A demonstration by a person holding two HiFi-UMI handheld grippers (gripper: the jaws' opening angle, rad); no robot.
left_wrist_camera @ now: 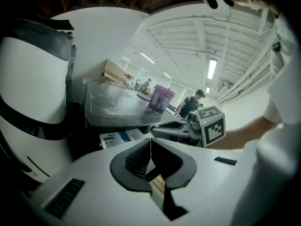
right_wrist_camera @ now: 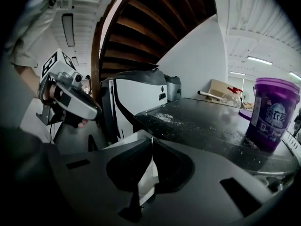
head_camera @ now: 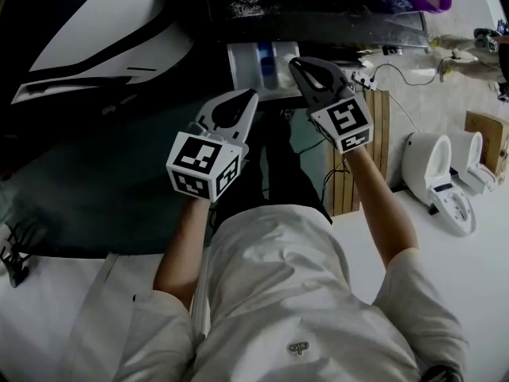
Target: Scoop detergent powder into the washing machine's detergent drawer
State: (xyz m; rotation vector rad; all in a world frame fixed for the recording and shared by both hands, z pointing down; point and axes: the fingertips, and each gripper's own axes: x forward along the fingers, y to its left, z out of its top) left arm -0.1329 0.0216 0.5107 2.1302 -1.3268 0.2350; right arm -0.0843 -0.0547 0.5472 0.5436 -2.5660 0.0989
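Log left claw [head_camera: 252, 95] and right claw [head_camera: 295, 62] pressed together, empty, before open detergent drawer [head_camera: 240, 64]; purple detergent tub [right_wrist_camera: 273, 112] up-right on washer top [right_wrist_camera: 207, 121], nearer right claw.

**Both tools closed, held out ahead**

The left tool [head_camera: 248, 98] has its jaws pressed together, tips pointing forward and slightly to the right. The right tool [head_camera: 298, 64] reaches a little farther ahead, its jaws likewise together and its tips angled to the left. The left forearm [head_camera: 184, 237] runs almost straight forward. The right forearm [head_camera: 382, 205] slants inward from the elbow.
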